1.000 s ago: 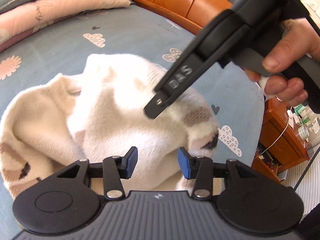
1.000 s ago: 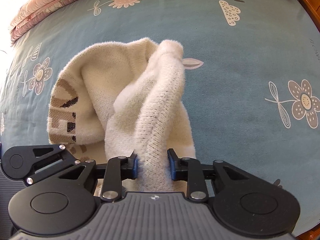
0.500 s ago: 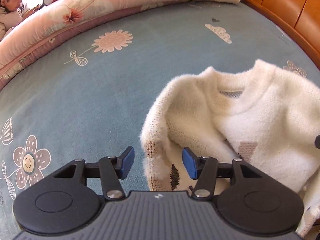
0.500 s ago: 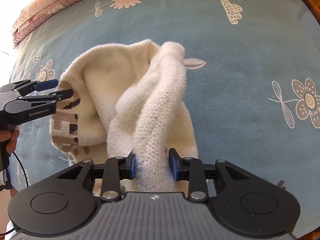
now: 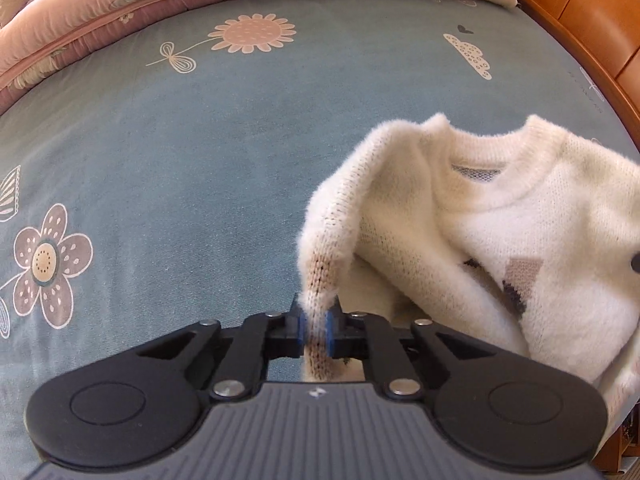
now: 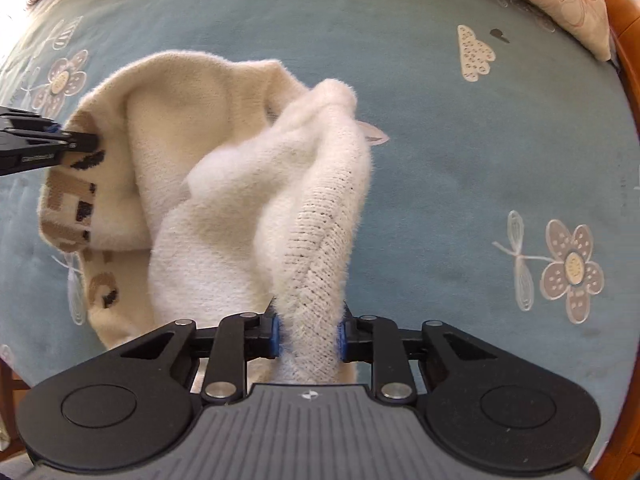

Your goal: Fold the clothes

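Since the earlier frame the left tongs (image 5: pixel 316 330) swung off the sweater's middle, came down at its edge and snapped shut on it; right side barely shifted. Fluffy cream-white knit sweater (image 5: pixel 500 240) with tan and black blocks lies bunched on the bed, on the blue-grey flower-print bedsheet (image 5: pixel 180 160), collar facing away from the left camera. Left tongs now clenched on a thin knit edge with tan stitching, fabric pinched between the blue pads (image 5: pixel 303 330). Right tongs (image 6: pixel 308 338) grasp a thick ribbed roll of the same sweater, jaws closing on it, pads (image 6: pixel 275 336) pressed into the fuzz. Left tongs also show at the far left of the right view (image 6: pixel 60 146), at the patterned hem.

Step in hand, as I read it: both ends gripped, ready to lift and spread. Next move likely needs both hands pulling apart and up to shake the bunch flat before any fold; uneven grips could twist it.

Pink quilt (image 5: pixel 100 12) and orange wooden bed frame (image 5: pixel 580 20) at the edges.
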Demonstrator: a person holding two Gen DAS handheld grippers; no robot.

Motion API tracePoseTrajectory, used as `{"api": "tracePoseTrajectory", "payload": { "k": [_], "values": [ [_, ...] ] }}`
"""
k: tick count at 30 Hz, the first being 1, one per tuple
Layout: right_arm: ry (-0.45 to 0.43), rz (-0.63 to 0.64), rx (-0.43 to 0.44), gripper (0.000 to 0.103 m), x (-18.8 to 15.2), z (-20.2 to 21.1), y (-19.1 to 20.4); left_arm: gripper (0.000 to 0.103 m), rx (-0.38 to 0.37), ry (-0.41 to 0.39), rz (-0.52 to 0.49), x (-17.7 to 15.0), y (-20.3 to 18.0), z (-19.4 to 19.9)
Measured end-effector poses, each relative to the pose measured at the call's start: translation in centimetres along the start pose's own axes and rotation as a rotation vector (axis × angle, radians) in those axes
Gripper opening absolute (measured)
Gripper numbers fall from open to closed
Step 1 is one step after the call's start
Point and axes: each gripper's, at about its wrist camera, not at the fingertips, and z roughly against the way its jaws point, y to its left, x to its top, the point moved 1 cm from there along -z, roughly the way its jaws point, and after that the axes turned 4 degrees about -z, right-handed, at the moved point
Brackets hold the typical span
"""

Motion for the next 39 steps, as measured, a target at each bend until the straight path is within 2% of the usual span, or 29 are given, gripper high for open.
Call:
{"api": "tracePoseTrajectory", "payload": {
  "k": [6,12,17,20,22,24,25,27,29,30,33,37,39],
  "values": [
    [0.002,0.125,-0.131,0.027,4.5,-3.5,-3.2,0.006,0.001,-0.031,0.050,-0.4,0.6,1.8],
    [-0.046,0.277,-0.279,0.026,10.5,-7.6,-3.8,0.006,0.028,-0.023,0.023,0.8,1.7,0.1],
    [-0.118,0.285,-0.354,0.026,15.1,-10.0,-4.1,0.007,0.019,-0.026,0.001,2.0,2.0,-1.5],
    [-0.096,0.271,-0.364,0.027,15.7,-12.5,-4.0,0.009,-0.003,-0.024,-0.002,2.3,1.9,-2.4],
    [-0.072,0.265,-0.378,0.032,15.6,-13.8,-4.0,0.012,-0.016,-0.009,0.002,2.4,1.9,-3.1],
    [-0.097,0.235,-0.362,0.033,15.3,-13.2,-4.3,0.016,-0.026,0.001,0.001,2.1,1.9,-3.5],
    [-0.112,0.196,-0.332,0.039,15.1,-12.4,-4.6,0.017,-0.028,0.003,-0.001,2.0,2.0,-3.7],
    [-0.143,0.104,-0.259,0.047,14.7,-10.5,-5.4,0.028,-0.034,0.012,-0.001,1.8,2.3,-4.2],
    [-0.180,0.005,-0.178,0.054,13.7,-8.3,-6.3,0.035,-0.038,0.031,0.009,1.7,2.6,-4.9],
    [-0.188,-0.031,-0.143,0.055,13.1,-7.4,-6.6,0.040,-0.044,0.042,0.012,1.7,2.7,-5.4],
    [-0.191,-0.106,-0.082,0.055,11.2,-6.0,-7.4,0.045,-0.059,0.066,0.008,2.0,2.9,-6.8],
    [-0.181,-0.173,-0.037,0.055,8.6,-5.4,-8.0,0.049,-0.077,0.038,-0.007,3.7,3.6,-7.9],
    [-0.175,-0.200,-0.029,0.055,7.2,-5.2,-7.9,0.055,-0.086,0.012,-0.036,5.0,3.9,-8.4]
  ]
}}
